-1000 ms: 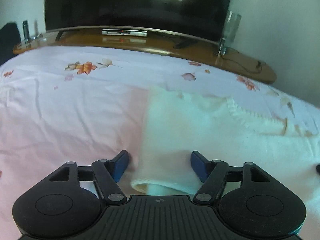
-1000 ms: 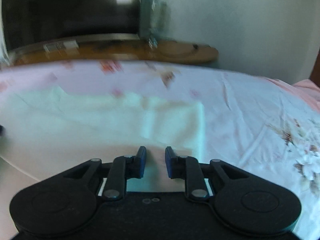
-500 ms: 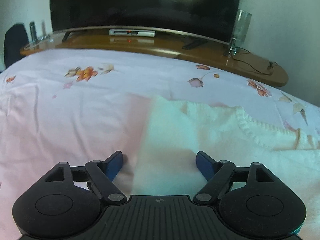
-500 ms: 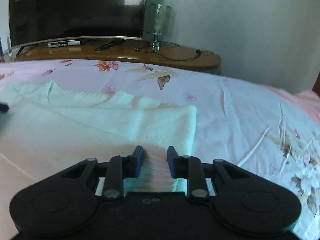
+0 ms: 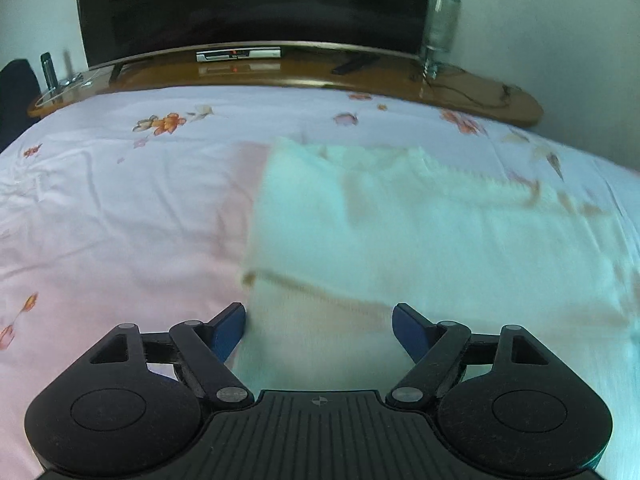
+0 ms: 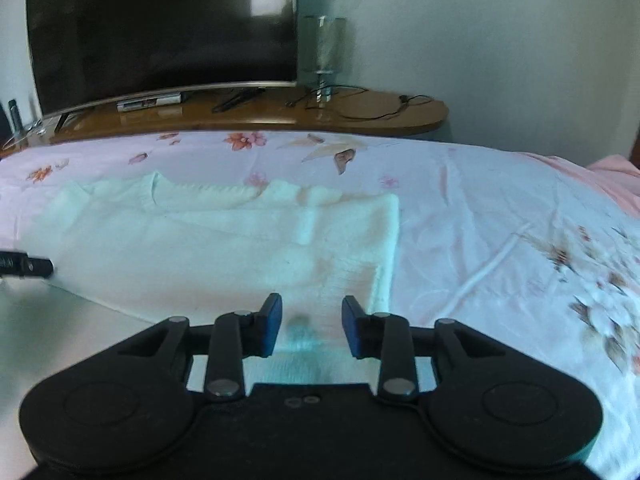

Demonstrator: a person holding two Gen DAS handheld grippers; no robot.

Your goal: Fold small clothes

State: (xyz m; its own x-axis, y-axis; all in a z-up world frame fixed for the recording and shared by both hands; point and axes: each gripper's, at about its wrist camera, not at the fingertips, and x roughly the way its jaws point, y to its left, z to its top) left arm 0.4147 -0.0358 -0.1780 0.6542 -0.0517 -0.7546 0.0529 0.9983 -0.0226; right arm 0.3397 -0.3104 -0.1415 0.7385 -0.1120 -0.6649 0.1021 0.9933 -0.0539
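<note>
The left hand-held gripper (image 5: 319, 328) stands wide, its blue pads (image 5: 229, 331) apart on either side of the near left corner of a white knitted sweater (image 5: 420, 240), gripping nothing. The right hand-held gripper (image 6: 309, 327) is spread less widely, its pads (image 6: 271, 322) parted over the sweater's (image 6: 224, 240) near right corner with fabric showing between them, not pinched. The sweater lies flat on a bed (image 6: 500, 216) with a pale floral sheet, neckline facing away. Beyond the bed runs a curved wooden desk (image 6: 380, 116) carrying a dark television (image 6: 160, 36) and a glass lamp (image 6: 325, 52).
</note>
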